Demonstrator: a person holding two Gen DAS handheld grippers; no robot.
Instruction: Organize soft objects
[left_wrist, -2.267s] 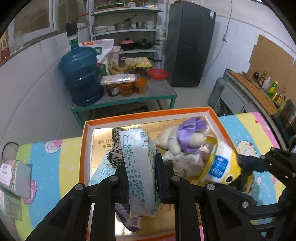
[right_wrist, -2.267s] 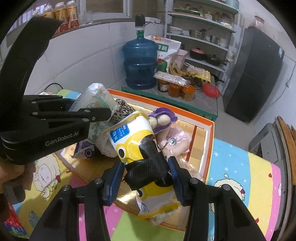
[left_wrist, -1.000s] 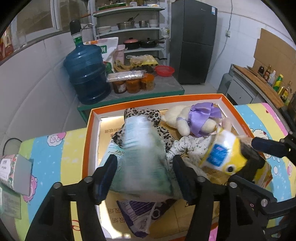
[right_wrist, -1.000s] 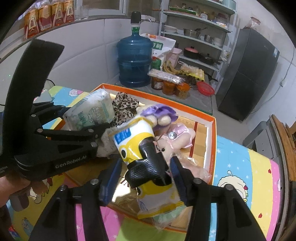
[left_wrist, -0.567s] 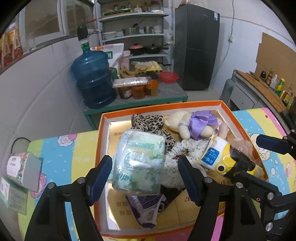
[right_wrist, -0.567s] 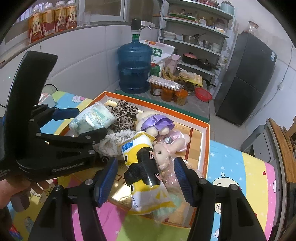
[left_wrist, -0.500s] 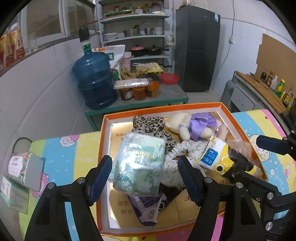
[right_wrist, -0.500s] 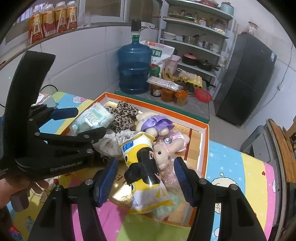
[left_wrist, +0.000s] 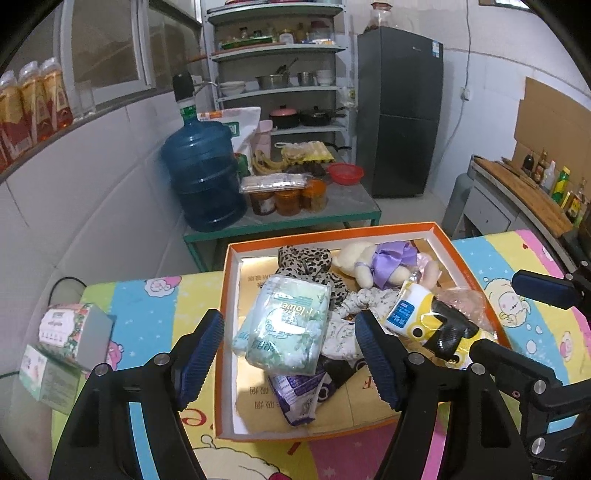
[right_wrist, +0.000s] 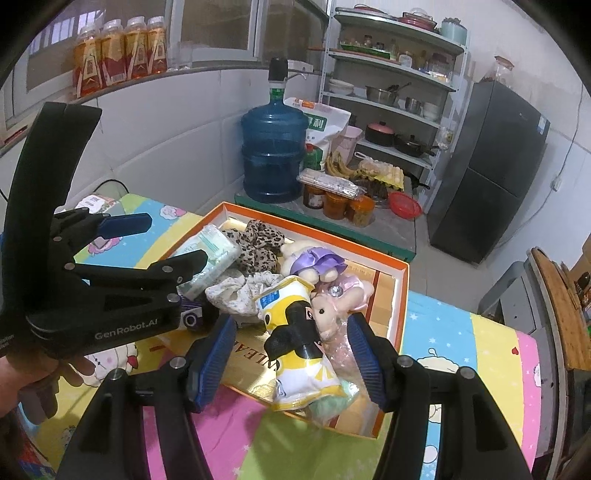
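Observation:
An orange-rimmed box (left_wrist: 332, 229) with a gold floor holds the soft things. A pale green tissue pack (left_wrist: 284, 326) lies flat in it, on top of a purple pack (left_wrist: 299, 391). My left gripper (left_wrist: 288, 354) hovers above the tissue pack, open, its pads well clear on both sides. A yellow-and-white pouch (right_wrist: 295, 332) rests at the box's near right side, against a pink plush (right_wrist: 332, 308). My right gripper (right_wrist: 290, 356) is open around the pouch with gaps at both pads. A leopard-print cloth (left_wrist: 306, 258), a purple-bowed plush (left_wrist: 373, 262) and a floral cloth (left_wrist: 354, 299) also lie inside.
The box sits on a cartoon-print mat (left_wrist: 147, 317). Tissue boxes (left_wrist: 70, 332) stand at the mat's left edge. Behind is a low green table (left_wrist: 295, 218) with a blue water bottle (left_wrist: 203, 177) and jars. A hand (right_wrist: 33, 373) holds the left gripper's handle.
Both grippers have opened and let go: the tissue pack tipped flat into the box and the pouch settled at its right side. Both grippers have risen and drawn back.

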